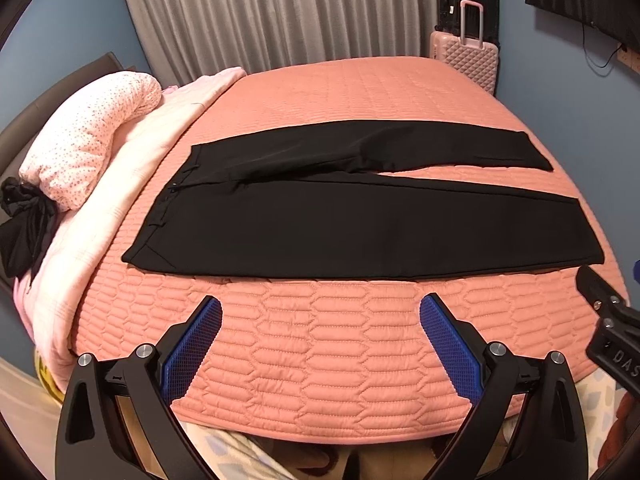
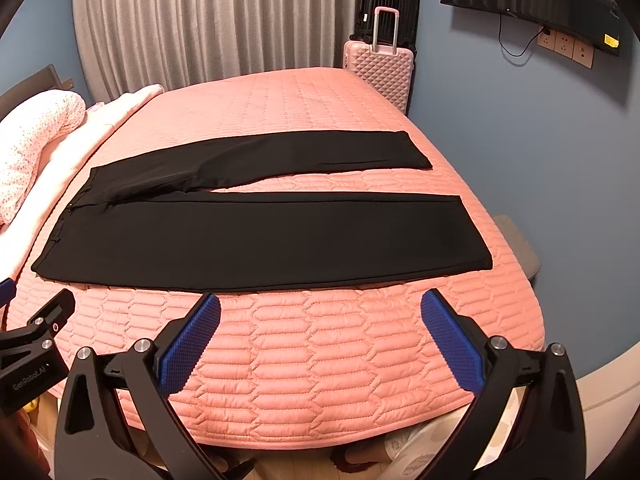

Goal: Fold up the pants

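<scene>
Black pants (image 1: 360,228) lie flat on the pink quilted bed (image 1: 320,340), waistband to the left, both legs stretched to the right and spread apart. They also show in the right wrist view (image 2: 260,236). My left gripper (image 1: 320,312) is open and empty, hovering over the bed's near edge, short of the near leg. My right gripper (image 2: 320,312) is open and empty too, over the near edge toward the leg ends. Part of the right gripper (image 1: 608,320) shows at the right edge of the left wrist view.
A pink-white duvet and pillow (image 1: 92,140) are piled at the head of the bed on the left, with a black garment (image 1: 24,224) beside them. A pink suitcase (image 2: 380,68) and a black one (image 2: 388,8) stand behind the bed. Curtains and blue walls lie behind.
</scene>
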Motion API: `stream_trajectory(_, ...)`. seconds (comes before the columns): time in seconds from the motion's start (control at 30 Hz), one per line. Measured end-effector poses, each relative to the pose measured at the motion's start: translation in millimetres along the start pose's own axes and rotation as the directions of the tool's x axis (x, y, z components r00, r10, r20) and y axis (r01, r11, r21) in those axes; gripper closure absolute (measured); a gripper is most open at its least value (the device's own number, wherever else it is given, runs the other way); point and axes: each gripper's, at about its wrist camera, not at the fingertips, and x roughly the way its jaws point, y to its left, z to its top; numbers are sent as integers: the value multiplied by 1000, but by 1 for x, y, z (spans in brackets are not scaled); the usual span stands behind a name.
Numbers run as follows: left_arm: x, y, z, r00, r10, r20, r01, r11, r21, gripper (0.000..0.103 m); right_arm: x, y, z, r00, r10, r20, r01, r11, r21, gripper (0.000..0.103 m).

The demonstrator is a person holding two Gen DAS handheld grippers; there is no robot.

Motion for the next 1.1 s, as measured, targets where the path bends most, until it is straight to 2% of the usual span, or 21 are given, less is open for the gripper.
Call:
stream_trajectory(0.13,-3,0,2,1000,-26,10,26,1000,11,7,0,0,0,1000,5,1,-5,1000,2,5)
stream_trajectory(0.27,-6,0,3,999,-14,32,14,1000,12,7,-2,-1,3,1000,4,5,-4,1000,4,5)
stream_trajectory(0.4,-4,4,4,999,-31,30,32,999,-11,6,-3,-1,5,1000,2,12,-2,1000,6,5)
stream_trajectory(0.47,-4,8,3,999,-28,36,29,999,-36,6,-4,-2,6,1000,1,14,-1,1000,8,5)
stream_trajectory(0.6,-7,17,4,998,24,61,-20,997,-69,6,-6,-3,7,1000,-3,20,3,1000,13,5)
stream_trajectory(0.73,-4,15,8,999,40,7,-39,999,-34,6,-6,-5,8,1000,-4,21,4,1000,20,5)
stream_trajectory(0.87,-4,19,9,1000,13,1,-12,998,-57,6,-7,-5,9,1000,-9,21,9,1000,20,5)
stream_trajectory(1.1,-10,12,10,1000,8,24,-8,1000,-27,6,-14,-6,-2,1000,13,-6,-12,1000,28,5)
